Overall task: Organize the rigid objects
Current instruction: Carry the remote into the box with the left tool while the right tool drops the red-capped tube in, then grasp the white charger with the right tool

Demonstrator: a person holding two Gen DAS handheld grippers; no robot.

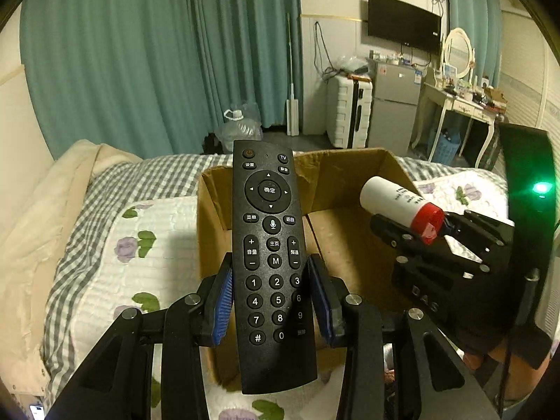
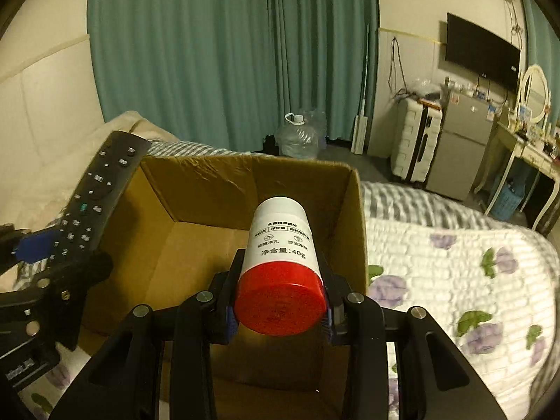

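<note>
My left gripper point(image 1: 274, 297) is shut on a black remote control point(image 1: 269, 245), its blue pads pressing the sides near the number keys; the remote points away over an open cardboard box point(image 1: 343, 241). In the right wrist view the same remote point(image 2: 98, 196) hangs over the box's left wall. My right gripper point(image 2: 278, 297) is shut on a white bottle with a red cap point(image 2: 280, 262), cap toward the camera, held above the box point(image 2: 196, 238). The left wrist view shows this bottle point(image 1: 399, 206) in the right gripper point(image 1: 437, 231) over the box's right side.
The box sits on a bed with a floral quilt point(image 2: 437, 280) and a checked sheet point(image 1: 105, 189). Teal curtains point(image 1: 140, 52), a water jug point(image 1: 241, 126), a white suitcase point(image 1: 350, 112), a small fridge point(image 1: 395, 105) and a dressing table point(image 1: 462, 105) stand beyond.
</note>
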